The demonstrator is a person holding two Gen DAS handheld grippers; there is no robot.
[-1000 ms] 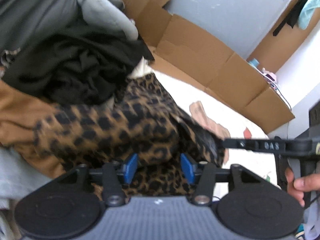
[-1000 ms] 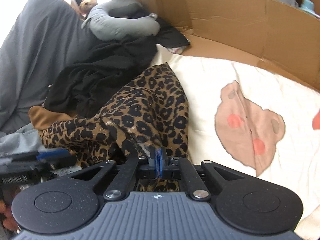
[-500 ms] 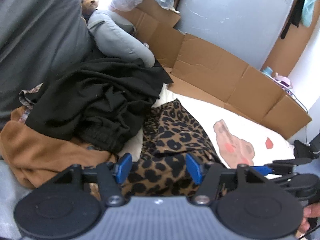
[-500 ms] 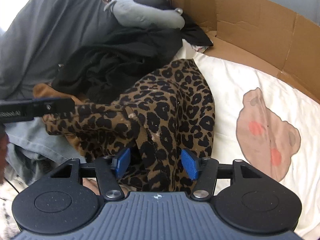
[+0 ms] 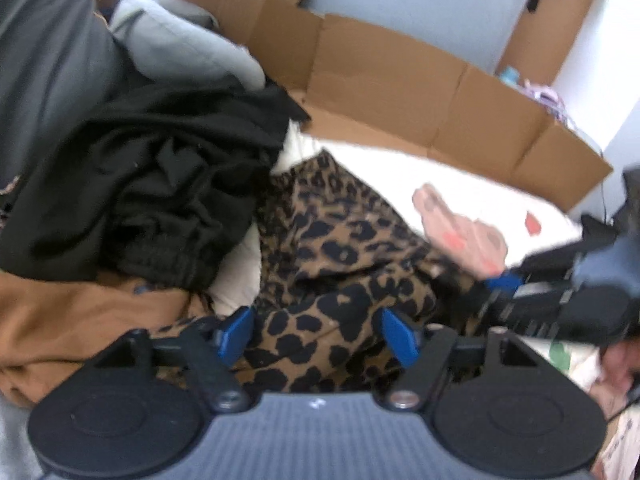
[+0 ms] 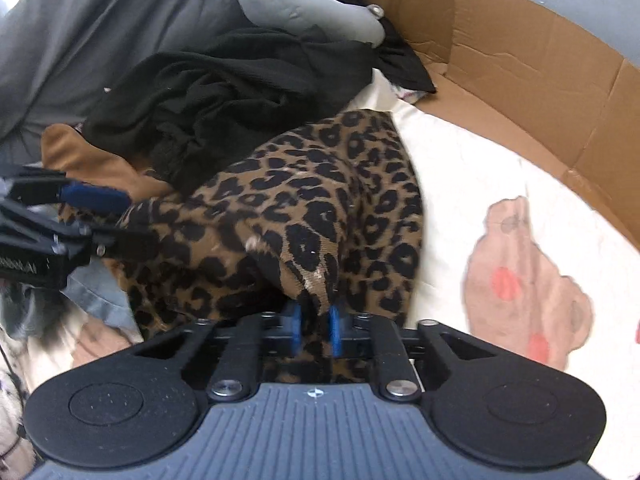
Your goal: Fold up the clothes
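Observation:
A leopard-print garment [image 5: 340, 248] lies crumpled on the cream bed sheet [image 6: 460, 184]. It also shows in the right wrist view [image 6: 304, 200]. My left gripper [image 5: 316, 332] is open, its blue pads spread over the garment's near edge. My right gripper [image 6: 314, 320] is shut on a raised fold of the leopard garment. The right gripper appears at the right of the left wrist view [image 5: 560, 292]. The left gripper appears at the left of the right wrist view [image 6: 60, 220].
A black garment [image 5: 152, 184] and a brown one [image 5: 80, 312] are piled to the left, against a grey pillow [image 6: 100, 32] and a grey neck pillow [image 6: 304, 8]. Cardboard [image 5: 400, 80] lines the bed's far side. A bear print [image 6: 528, 280] marks the sheet.
My right gripper was open half a second ago and has closed on a fold of the leopard garment. My left gripper stays open and has shifted slightly over the garment.

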